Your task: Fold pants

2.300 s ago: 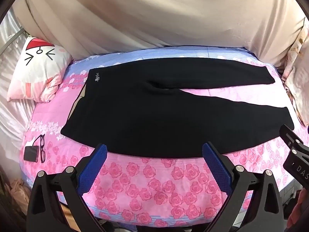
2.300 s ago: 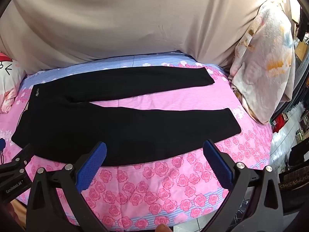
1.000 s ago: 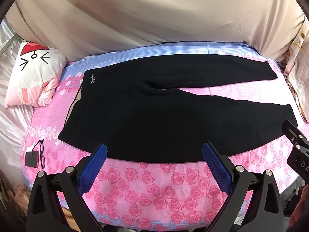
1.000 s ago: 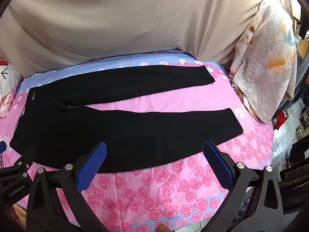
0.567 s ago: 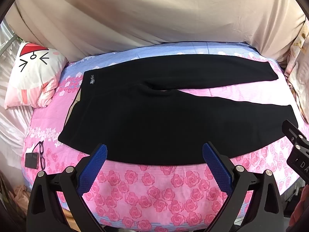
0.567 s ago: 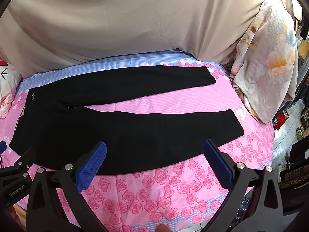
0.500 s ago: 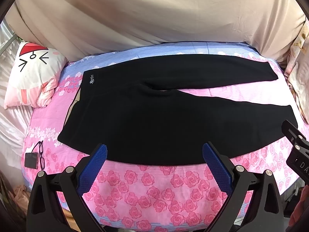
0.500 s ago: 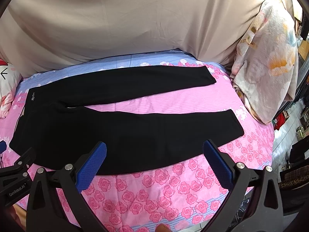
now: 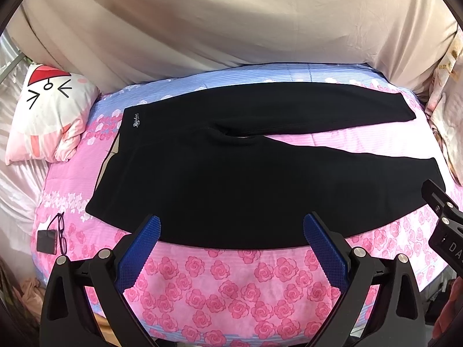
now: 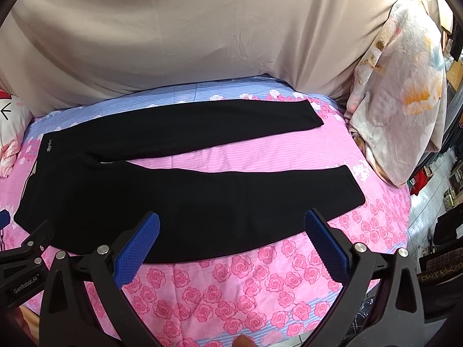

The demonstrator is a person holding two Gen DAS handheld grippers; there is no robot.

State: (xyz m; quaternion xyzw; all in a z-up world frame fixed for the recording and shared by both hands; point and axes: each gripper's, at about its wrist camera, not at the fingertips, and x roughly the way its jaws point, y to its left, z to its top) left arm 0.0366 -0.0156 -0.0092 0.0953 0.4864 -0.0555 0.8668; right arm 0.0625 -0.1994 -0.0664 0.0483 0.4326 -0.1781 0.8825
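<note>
Black pants (image 9: 231,173) lie flat on a pink rose-print bed (image 9: 231,283), waistband to the left, both legs stretched right and spread apart. They also show in the right wrist view (image 10: 202,199). My left gripper (image 9: 231,231) is open and empty, held above the near edge of the pants at the hip. My right gripper (image 10: 231,228) is open and empty, held above the near leg. The right gripper's body (image 9: 442,225) shows at the right edge of the left wrist view; the left gripper's body (image 10: 23,266) shows at the left edge of the right wrist view.
A white cat-face pillow (image 9: 49,115) lies at the bed's left end. Glasses and a small dark case (image 9: 52,237) lie near the front left edge. A floral blanket (image 10: 399,101) is heaped at the right end. A beige sheet (image 9: 231,23) hangs behind.
Both grippers have drifted slightly; the pants sit a little higher in the left view than 2.3 s ago. The pants have not moved on the bed. Both grippers stay open.
</note>
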